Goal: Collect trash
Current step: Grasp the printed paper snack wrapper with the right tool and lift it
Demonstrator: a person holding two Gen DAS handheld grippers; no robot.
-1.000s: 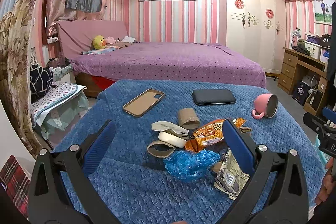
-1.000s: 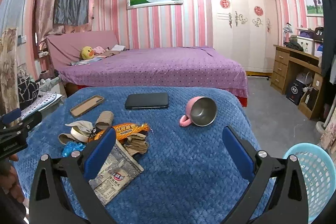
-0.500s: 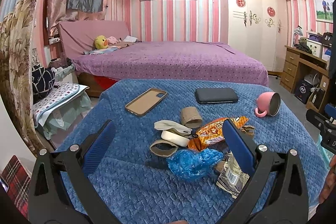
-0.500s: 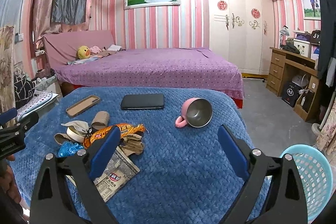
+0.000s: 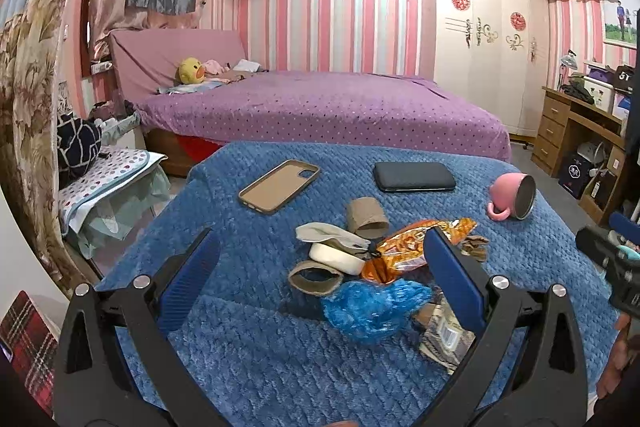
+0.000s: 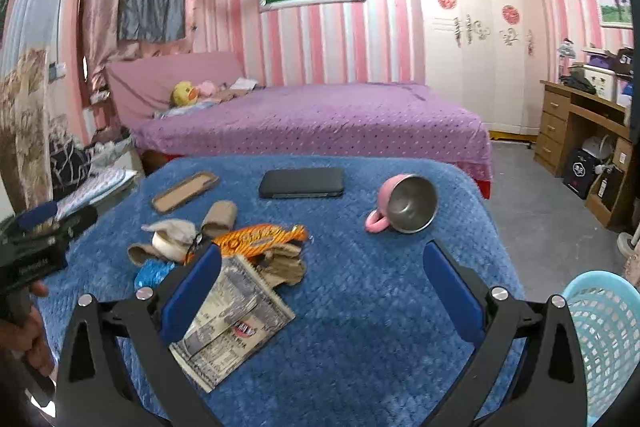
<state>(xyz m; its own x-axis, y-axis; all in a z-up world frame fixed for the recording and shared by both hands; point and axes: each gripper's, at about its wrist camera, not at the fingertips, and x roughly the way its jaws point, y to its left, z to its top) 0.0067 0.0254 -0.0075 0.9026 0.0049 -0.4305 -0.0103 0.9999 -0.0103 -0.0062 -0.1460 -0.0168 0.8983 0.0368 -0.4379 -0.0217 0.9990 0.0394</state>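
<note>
A pile of trash lies on the blue quilted table [image 5: 248, 347]: a crumpled blue plastic bag [image 5: 372, 309], an orange snack wrapper [image 5: 412, 247], two cardboard tubes [image 5: 366, 215], a white tape roll [image 5: 334, 257] and a printed paper packet [image 6: 232, 319]. My left gripper [image 5: 320, 283] is open and empty, just short of the pile. My right gripper [image 6: 320, 287] is open and empty above the table, its left finger over the paper packet. A light blue basket [image 6: 604, 335] stands at the table's right.
A tan phone case [image 5: 280, 185], a black phone [image 5: 414, 177] and a tipped pink mug [image 5: 512, 195] lie further back on the table. A purple bed [image 5: 320, 111] stands behind. A wooden desk [image 5: 580, 131] is at the right.
My left gripper has drifted slightly left. My right gripper has moved forward and down toward the table; the paper packet now lies beside its left finger.
</note>
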